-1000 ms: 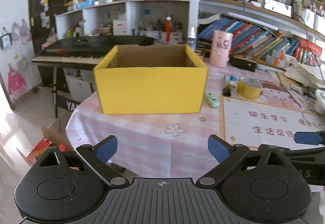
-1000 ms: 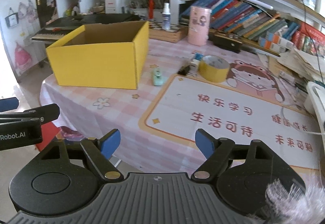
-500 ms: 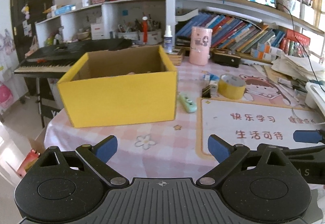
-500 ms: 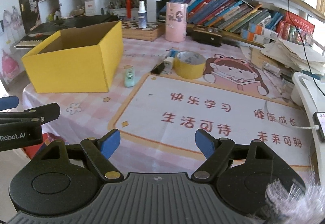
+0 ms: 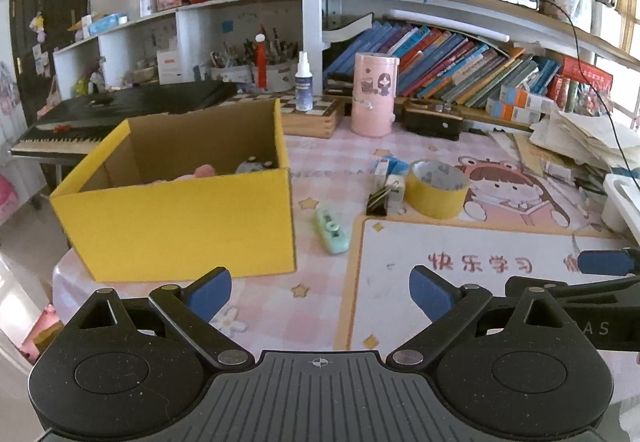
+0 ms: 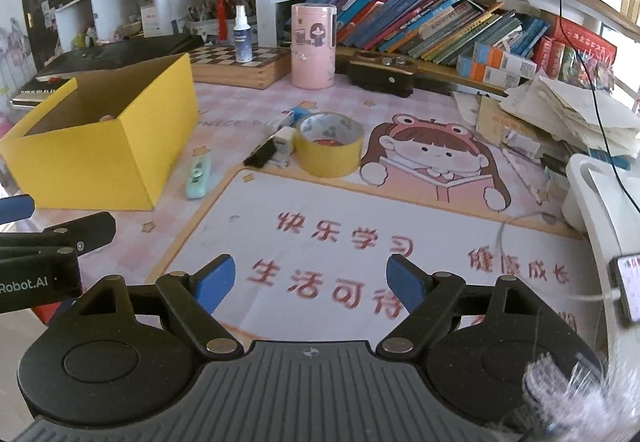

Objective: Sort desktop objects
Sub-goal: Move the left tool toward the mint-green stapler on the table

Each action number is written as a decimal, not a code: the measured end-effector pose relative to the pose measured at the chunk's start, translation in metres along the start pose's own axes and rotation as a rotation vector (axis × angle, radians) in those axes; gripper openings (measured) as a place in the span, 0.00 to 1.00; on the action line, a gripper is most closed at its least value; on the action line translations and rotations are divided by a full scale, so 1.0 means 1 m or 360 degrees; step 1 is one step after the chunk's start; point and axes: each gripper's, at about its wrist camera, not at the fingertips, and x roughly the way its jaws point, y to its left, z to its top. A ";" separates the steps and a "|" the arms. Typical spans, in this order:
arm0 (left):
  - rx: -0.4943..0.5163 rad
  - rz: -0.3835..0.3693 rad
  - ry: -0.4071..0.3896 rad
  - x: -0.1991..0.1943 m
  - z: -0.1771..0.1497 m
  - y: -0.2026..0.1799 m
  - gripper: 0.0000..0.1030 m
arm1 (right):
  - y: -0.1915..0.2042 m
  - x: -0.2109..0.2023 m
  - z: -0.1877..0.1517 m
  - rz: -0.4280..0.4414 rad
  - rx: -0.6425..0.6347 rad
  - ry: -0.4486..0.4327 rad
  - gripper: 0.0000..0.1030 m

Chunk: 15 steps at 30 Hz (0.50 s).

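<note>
A yellow cardboard box (image 5: 180, 219) (image 6: 92, 157) stands open on the pink checked table, with small items inside. To its right lie a mint green correction tape (image 5: 331, 229) (image 6: 198, 176), a black binder clip (image 5: 378, 201) (image 6: 261, 154), a small white item (image 6: 284, 139) and a yellow tape roll (image 5: 436, 189) (image 6: 329, 145). My left gripper (image 5: 320, 290) is open and empty over the table's near edge. My right gripper (image 6: 310, 282) is open and empty above the printed desk mat (image 6: 400, 238). Each gripper shows at the edge of the other's view.
A pink cylinder (image 6: 312, 45), a spray bottle (image 6: 242, 33) on a chessboard box (image 6: 240, 67) and a black box (image 6: 382, 75) stand at the back. Book shelves rise behind. Loose papers (image 6: 572, 117) and a white tray (image 6: 600, 197) lie at the right. A keyboard (image 5: 80, 121) stands left.
Both grippers have moved to the right along the table; the yellow box has slid leftward in both views and the desk mat and tape roll have come nearer. Both stay open.
</note>
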 end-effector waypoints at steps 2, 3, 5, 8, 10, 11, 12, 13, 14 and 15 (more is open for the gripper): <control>-0.0009 0.0006 -0.0004 0.006 0.004 -0.006 0.95 | -0.008 0.006 0.006 0.0006 -0.0013 -0.0001 0.80; -0.0013 0.0009 -0.0006 0.009 0.006 -0.009 0.95 | -0.011 0.008 0.009 0.0009 -0.0020 -0.0002 0.80; -0.0022 0.0020 -0.0012 0.015 0.010 -0.016 0.95 | -0.018 0.015 0.015 0.0018 -0.0037 -0.0004 0.80; -0.0034 0.0033 -0.0017 0.023 0.015 -0.026 0.95 | -0.030 0.025 0.023 0.0033 -0.0059 -0.0003 0.80; -0.0041 0.0045 -0.0019 0.028 0.019 -0.032 0.94 | -0.038 0.031 0.029 0.0044 -0.0069 -0.0002 0.80; -0.0043 0.0051 -0.0019 0.031 0.020 -0.035 0.94 | -0.042 0.034 0.031 0.0052 -0.0074 -0.0002 0.80; -0.0044 0.0057 -0.0019 0.033 0.022 -0.038 0.94 | -0.046 0.037 0.034 0.0060 -0.0078 -0.0001 0.80; -0.0045 0.0067 -0.0019 0.035 0.023 -0.041 0.94 | -0.050 0.040 0.036 0.0069 -0.0082 0.0001 0.80; -0.0044 0.0079 -0.0019 0.037 0.024 -0.044 0.94 | -0.053 0.044 0.038 0.0078 -0.0084 0.0003 0.80; -0.0040 0.0097 -0.0019 0.039 0.025 -0.047 0.93 | -0.056 0.046 0.040 0.0085 -0.0084 0.0006 0.80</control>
